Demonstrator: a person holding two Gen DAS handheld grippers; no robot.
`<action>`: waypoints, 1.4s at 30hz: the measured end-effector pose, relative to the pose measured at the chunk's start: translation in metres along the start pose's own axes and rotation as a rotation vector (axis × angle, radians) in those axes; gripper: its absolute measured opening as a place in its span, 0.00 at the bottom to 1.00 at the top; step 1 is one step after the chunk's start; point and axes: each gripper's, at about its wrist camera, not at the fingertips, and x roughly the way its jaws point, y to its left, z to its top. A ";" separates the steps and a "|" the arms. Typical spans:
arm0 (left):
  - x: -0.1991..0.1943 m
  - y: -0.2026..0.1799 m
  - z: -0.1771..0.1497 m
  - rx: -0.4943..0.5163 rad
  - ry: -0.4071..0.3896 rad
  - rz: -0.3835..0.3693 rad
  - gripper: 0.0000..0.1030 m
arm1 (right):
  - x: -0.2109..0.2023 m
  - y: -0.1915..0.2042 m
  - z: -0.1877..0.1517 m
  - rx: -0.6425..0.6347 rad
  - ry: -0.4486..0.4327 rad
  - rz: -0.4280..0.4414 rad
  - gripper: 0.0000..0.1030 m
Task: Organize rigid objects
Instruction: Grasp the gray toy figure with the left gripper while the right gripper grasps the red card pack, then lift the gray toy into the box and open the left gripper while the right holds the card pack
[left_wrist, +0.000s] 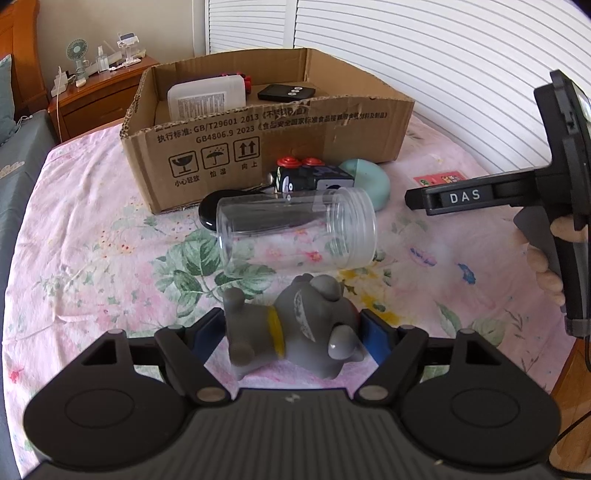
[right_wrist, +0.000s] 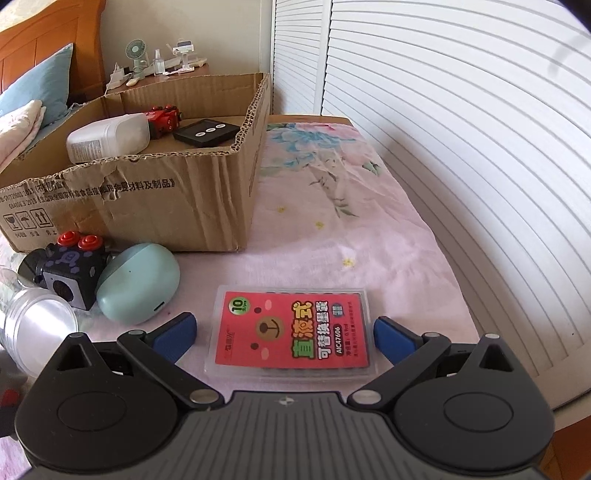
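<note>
Fingers of the left gripper (left_wrist: 291, 332) bracket a grey toy dog (left_wrist: 295, 325) lying on the floral sheet (left_wrist: 92, 236); whether the pads press it is unclear. Right gripper (right_wrist: 283, 334) fingers stand apart, flanking a red card pack (right_wrist: 291, 332) without touching, near the cardboard box (right_wrist: 166, 206).

daylit bedroom: white louvered doors (right_wrist: 461, 147), a wooden nightstand (left_wrist: 96, 99), wooden headboard (right_wrist: 44, 48), floral bedsheet (right_wrist: 351, 229).

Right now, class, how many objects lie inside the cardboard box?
3: a white plastic bottle at the left, a red toy behind it, a black remote to the right. Others may be hidden by the box wall.
</note>
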 end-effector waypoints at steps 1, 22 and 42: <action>0.000 0.000 0.000 -0.002 0.001 0.001 0.76 | 0.000 0.000 0.000 0.002 0.001 0.000 1.00; 0.000 0.003 0.003 -0.058 0.032 0.001 0.73 | -0.007 0.000 0.002 -0.011 0.026 0.006 0.91; -0.037 0.004 0.009 0.060 0.013 -0.018 0.71 | -0.055 0.007 -0.002 -0.166 -0.001 0.112 0.91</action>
